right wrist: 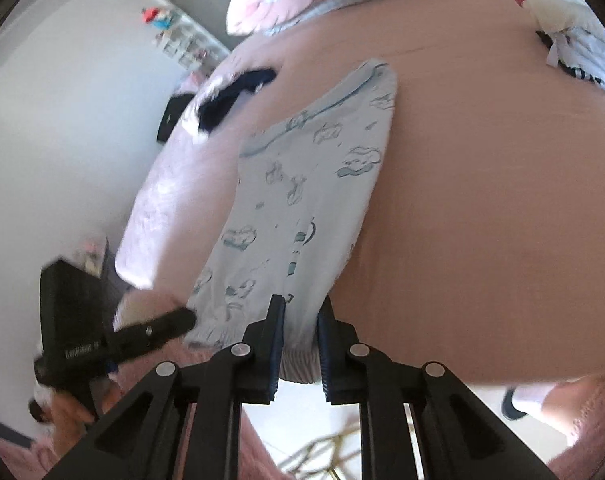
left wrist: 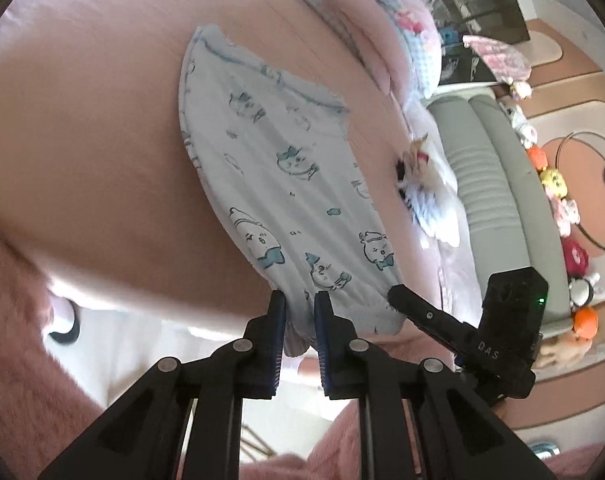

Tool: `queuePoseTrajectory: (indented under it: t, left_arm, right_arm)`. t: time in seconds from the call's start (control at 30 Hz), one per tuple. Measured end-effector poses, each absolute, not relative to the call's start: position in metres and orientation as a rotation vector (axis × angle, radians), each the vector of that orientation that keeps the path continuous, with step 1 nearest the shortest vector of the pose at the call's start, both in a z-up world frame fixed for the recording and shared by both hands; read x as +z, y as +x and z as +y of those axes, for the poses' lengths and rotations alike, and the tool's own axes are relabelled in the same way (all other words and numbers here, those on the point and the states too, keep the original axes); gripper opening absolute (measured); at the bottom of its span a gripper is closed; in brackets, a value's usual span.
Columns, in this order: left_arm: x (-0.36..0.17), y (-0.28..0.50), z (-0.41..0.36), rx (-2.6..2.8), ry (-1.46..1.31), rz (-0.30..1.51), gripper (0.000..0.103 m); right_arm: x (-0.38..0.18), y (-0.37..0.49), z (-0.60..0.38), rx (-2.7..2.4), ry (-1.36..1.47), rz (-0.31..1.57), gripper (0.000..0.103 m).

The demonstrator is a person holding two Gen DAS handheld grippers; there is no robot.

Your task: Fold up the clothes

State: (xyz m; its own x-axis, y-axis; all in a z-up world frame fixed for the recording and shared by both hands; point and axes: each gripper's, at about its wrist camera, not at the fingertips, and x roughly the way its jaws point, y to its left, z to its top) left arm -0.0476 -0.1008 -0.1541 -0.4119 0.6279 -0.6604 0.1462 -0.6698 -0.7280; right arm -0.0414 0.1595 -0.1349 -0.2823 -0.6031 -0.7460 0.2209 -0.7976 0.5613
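A white garment with blue cartoon prints (left wrist: 270,152) lies spread on the pink bed sheet (left wrist: 82,140), and its gathered near hem hangs over the bed's edge. My left gripper (left wrist: 300,312) is shut on that hem, with fabric bunched between its fingers. My right gripper (left wrist: 398,294) bites the same hem just to the right. In the right wrist view the garment (right wrist: 314,184) stretches away from my right gripper (right wrist: 301,316), which is shut on the ribbed hem. The left gripper (right wrist: 182,318) holds the hem's left corner.
A dark navy garment (right wrist: 230,96) lies farther back on the bed, near a rumpled pink and checkered blanket (left wrist: 382,20). A grey padded headboard (left wrist: 494,184) and a row of plush toys (left wrist: 554,184) stand at the right. A fuzzy pink sleeve (left wrist: 22,340) and a foot in a slipper (right wrist: 514,404) are below.
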Motion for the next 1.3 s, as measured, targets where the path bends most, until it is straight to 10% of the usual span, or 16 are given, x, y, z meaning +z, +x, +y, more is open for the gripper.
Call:
queuePoseTrajectory:
  t: [0.43, 0.73, 0.8, 0.87, 1.07, 1.17, 1.23, 1.3]
  left_arm:
    - [-0.149, -0.134, -0.132, 2.135, -1.328, -1.17, 0.012]
    - [-0.158, -0.218, -0.157, 2.357, -1.369, -0.87, 0.021]
    - [-0.16, -0.216, -0.148, 2.367, -1.373, -0.791, 0.052]
    - [-0.163, -0.214, -0.139, 2.376, -1.377, -0.712, 0.055]
    - [-0.171, -0.208, -0.113, 2.392, -1.382, -0.475, 0.055]
    - [-0.175, -0.206, -0.1, 2.394, -1.381, -0.357, 0.05]
    - [-0.174, -0.205, -0.093, 2.402, -1.374, -0.307, 0.018]
    - [-0.168, -0.205, -0.091, 2.425, -1.359, -0.305, 0.006]
  right_arm:
    - [-0.113, -0.14, 0.134, -2.016, 1.372, -0.599, 0.014]
    - [-0.158, -0.255, 0.106, -2.157, 1.506, -0.472, 0.015]
    - [-0.153, -0.251, 0.117, -2.155, 1.446, -0.532, 0.04]
    - [-0.145, -0.241, 0.126, -2.218, 1.369, -0.497, 0.06]
    - [-0.148, -0.218, 0.116, -2.229, 1.339, -0.136, 0.061]
    - [-0.162, -0.206, 0.104, -2.195, 1.351, 0.02, 0.061]
    - [-0.172, -0.2, 0.098, -2.182, 1.357, 0.092, 0.059]
    - [-0.177, -0.193, 0.097, -2.156, 1.321, 0.096, 0.022]
